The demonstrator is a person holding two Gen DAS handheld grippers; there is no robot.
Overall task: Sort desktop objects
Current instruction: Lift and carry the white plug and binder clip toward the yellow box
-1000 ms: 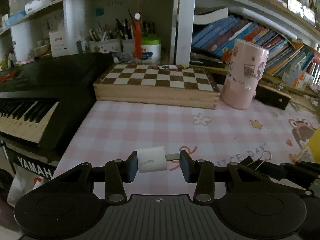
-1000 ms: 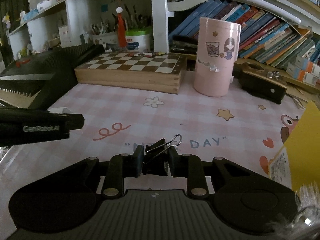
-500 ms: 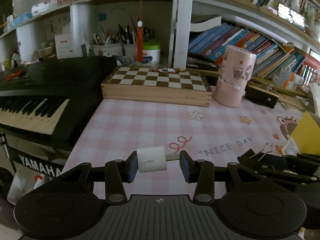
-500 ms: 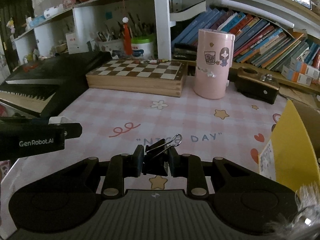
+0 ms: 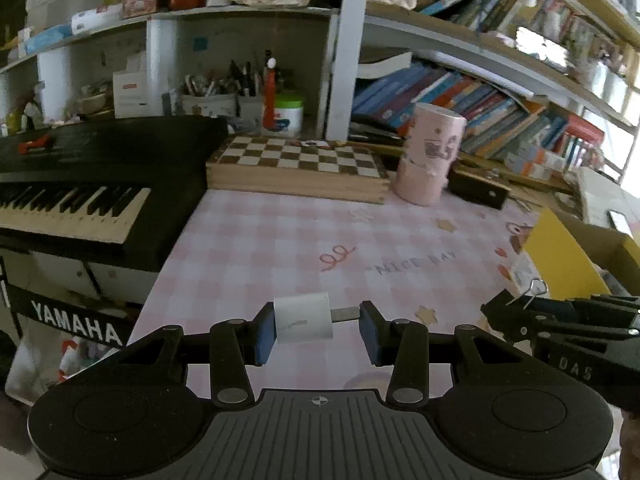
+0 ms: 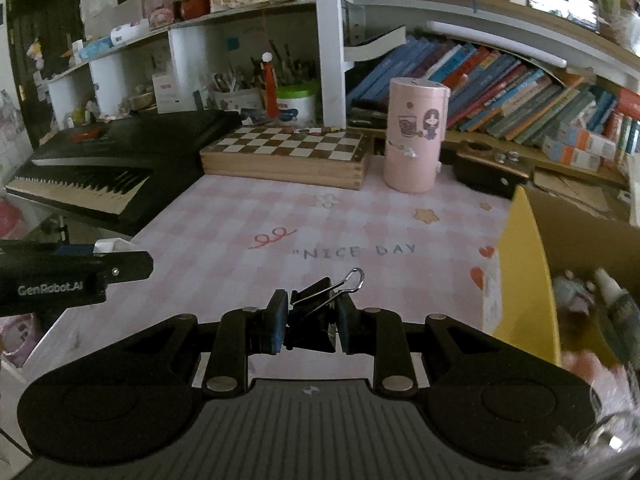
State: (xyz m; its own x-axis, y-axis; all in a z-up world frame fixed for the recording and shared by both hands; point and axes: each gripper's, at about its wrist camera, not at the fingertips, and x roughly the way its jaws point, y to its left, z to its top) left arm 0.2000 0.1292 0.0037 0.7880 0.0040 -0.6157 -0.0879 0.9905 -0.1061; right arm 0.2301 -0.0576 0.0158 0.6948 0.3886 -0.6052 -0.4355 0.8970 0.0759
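My left gripper (image 5: 318, 326) is shut on a small white USB stick (image 5: 303, 318), its metal plug pointing right, held above the pink checked desk mat (image 5: 304, 236). My right gripper (image 6: 312, 322) is shut on a black binder clip (image 6: 316, 314) with a wire handle, held above the mat's near edge. The right gripper with the clip also shows at the right of the left wrist view (image 5: 516, 312). The left gripper shows at the left of the right wrist view (image 6: 76, 274). A yellow cardboard box (image 6: 524, 272) stands open to the right, holding a bottle (image 6: 612, 300) and other items.
A wooden chessboard box (image 6: 288, 158) and a pink cylindrical container (image 6: 414, 136) stand at the back of the mat. A black Yamaha keyboard (image 5: 80, 188) lies left. A black case (image 6: 486, 172) sits back right. Shelves of books and pen pots rise behind.
Both grippers have pulled back and risen from the desk, still holding their objects. The yellow box has come further into view on the right.
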